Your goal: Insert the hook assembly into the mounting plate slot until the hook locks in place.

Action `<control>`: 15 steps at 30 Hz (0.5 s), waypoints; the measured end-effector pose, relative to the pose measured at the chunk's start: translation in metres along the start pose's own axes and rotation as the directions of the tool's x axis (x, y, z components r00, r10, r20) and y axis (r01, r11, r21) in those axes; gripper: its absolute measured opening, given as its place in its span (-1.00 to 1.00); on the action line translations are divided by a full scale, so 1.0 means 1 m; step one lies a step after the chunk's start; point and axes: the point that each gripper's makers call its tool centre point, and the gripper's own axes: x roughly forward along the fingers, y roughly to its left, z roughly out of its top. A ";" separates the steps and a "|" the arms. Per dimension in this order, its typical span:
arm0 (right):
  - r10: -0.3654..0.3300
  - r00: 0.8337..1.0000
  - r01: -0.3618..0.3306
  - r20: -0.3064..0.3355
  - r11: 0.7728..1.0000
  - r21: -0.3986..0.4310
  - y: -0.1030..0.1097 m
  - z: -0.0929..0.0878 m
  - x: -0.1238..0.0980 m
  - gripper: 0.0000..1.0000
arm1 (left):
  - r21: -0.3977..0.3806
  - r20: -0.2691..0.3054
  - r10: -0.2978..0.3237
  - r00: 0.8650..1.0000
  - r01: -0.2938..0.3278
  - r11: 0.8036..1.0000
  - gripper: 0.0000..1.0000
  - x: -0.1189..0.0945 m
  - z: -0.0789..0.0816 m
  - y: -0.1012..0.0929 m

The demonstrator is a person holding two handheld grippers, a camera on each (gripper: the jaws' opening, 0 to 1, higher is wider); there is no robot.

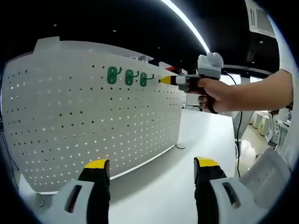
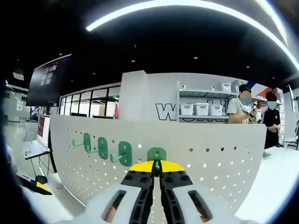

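Observation:
A white pegboard [image 1: 93, 121] stands upright on the table, with three green hooks [image 1: 129, 77] in a row near its top edge. My right gripper [image 1: 164, 80], held by a hand, comes in from the right with its yellow tips level with that row, just right of the last hook. In the right gripper view the right gripper [image 2: 157, 167] is shut on a thin green hook [image 2: 157, 155], held against the pegboard [image 2: 210, 158]. More green hooks [image 2: 103, 148] sit to its left. My left gripper [image 1: 152, 163] is open, low in front of the board, holding nothing.
The board stands on a white table [image 1: 201, 135] with free surface to its right. A laptop [image 2: 35, 140] sits at the far left. Behind the board are a shelf with bins [image 2: 201, 109] and two people [image 2: 240, 109]. A cable [image 1: 239, 135] hangs from the right gripper.

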 end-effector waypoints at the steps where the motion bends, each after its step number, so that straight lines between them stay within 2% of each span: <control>1: 0.001 1.000 -0.001 0.005 1.000 -0.002 0.000 0.001 0.001 -0.98 | 0.002 0.000 0.002 1.000 -0.002 1.000 0.51 0.000 0.000 0.000; 4: 0.006 1.000 -0.005 0.017 1.000 -0.026 0.002 0.004 0.004 -0.98 | 0.004 -0.003 0.004 1.000 -0.004 1.000 0.51 -0.001 0.000 0.001; 15: 0.005 1.000 -0.005 0.015 1.000 -0.004 -0.001 0.002 0.008 -0.98 | 0.001 -0.015 0.024 1.000 -0.024 1.000 0.50 -0.005 -0.004 0.008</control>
